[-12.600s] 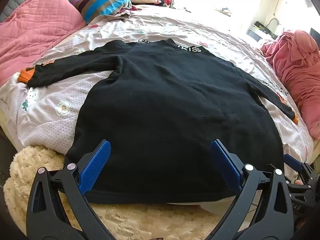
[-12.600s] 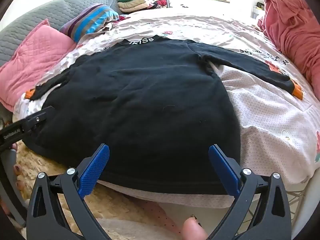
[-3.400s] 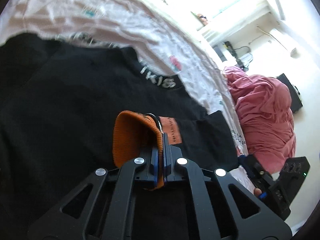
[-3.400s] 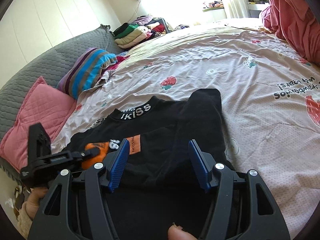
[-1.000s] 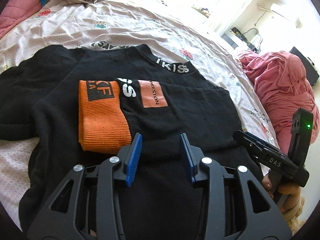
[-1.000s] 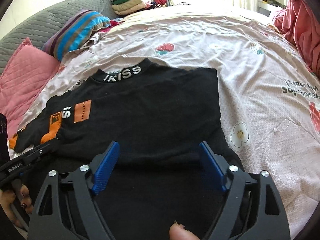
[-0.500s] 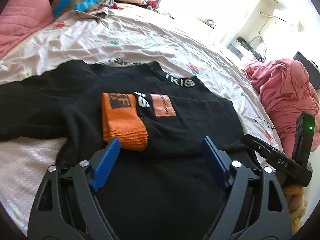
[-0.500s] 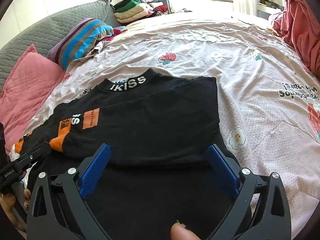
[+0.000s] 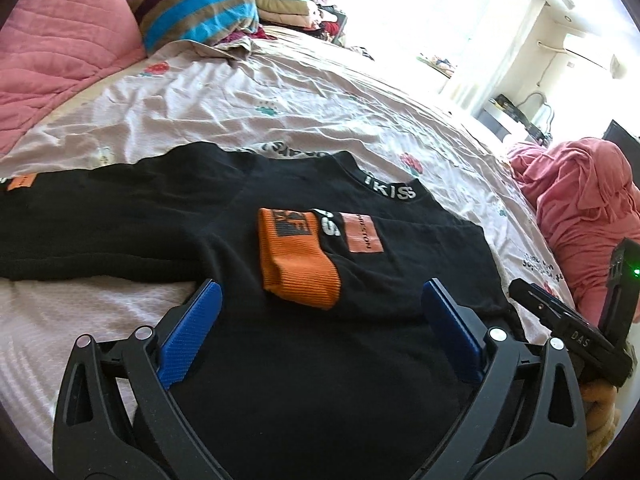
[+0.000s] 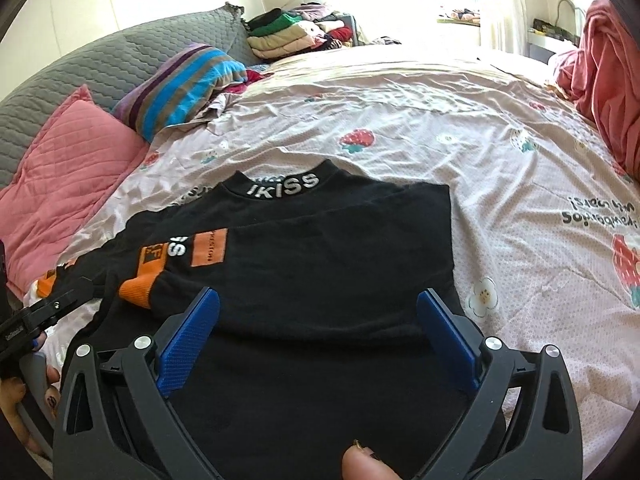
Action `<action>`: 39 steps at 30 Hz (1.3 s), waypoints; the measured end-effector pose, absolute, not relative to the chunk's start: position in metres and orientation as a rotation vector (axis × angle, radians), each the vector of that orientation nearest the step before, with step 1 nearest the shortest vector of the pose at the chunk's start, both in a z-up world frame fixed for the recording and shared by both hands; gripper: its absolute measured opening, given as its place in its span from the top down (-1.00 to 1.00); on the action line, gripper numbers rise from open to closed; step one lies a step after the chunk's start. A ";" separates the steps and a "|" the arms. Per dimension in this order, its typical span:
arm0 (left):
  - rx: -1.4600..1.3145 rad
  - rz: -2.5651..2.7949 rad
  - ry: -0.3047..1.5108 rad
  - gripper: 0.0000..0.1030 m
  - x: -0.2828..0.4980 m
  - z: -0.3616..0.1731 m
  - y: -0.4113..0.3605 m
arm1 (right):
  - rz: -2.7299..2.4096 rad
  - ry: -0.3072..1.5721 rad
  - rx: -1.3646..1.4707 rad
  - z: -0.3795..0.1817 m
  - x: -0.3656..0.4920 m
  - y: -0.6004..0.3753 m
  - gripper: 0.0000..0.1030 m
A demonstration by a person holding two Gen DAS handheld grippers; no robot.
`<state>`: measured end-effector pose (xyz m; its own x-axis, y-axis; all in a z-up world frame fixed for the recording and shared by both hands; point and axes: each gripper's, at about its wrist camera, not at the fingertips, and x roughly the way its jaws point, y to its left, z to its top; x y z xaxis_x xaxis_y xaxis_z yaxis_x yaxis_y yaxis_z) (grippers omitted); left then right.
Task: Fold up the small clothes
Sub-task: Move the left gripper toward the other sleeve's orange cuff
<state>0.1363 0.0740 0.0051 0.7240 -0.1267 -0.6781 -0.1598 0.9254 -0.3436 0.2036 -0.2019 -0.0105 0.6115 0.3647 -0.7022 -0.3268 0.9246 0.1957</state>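
A black sweatshirt (image 9: 320,360) lies flat on the bed, collar printed IKISS away from me. Its right sleeve is folded across the chest, the orange cuff (image 9: 296,268) lying on the black body. The left sleeve (image 9: 80,220) still stretches out to the left. My left gripper (image 9: 320,292) is open and empty, held above the lower body near the cuff. My right gripper (image 10: 318,300) is open and empty over the sweatshirt (image 10: 320,280), whose orange cuff (image 10: 144,276) shows at left. The left gripper also shows in the right wrist view (image 10: 48,312) at the left edge.
The bedsheet (image 10: 520,200) has strawberry and flower prints. A pink cushion (image 9: 60,32) and a striped pillow (image 9: 192,8) lie at the far left. Folded clothes (image 10: 296,32) are stacked at the back. A pink blanket heap (image 9: 580,208) lies at right.
Both grippers opened wider and pulled back toward me from the sweatshirt. The folded sleeve and orange cuff stay where they were laid.
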 end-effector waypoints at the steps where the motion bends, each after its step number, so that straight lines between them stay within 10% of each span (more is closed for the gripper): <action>1: -0.398 0.022 0.766 -0.82 0.135 0.005 0.075 | 0.404 0.814 0.045 -0.008 0.203 -0.199 -0.91; 39: -0.548 0.267 0.637 -0.82 0.071 0.025 0.180 | 0.621 0.719 -0.067 0.035 0.177 -0.084 -0.91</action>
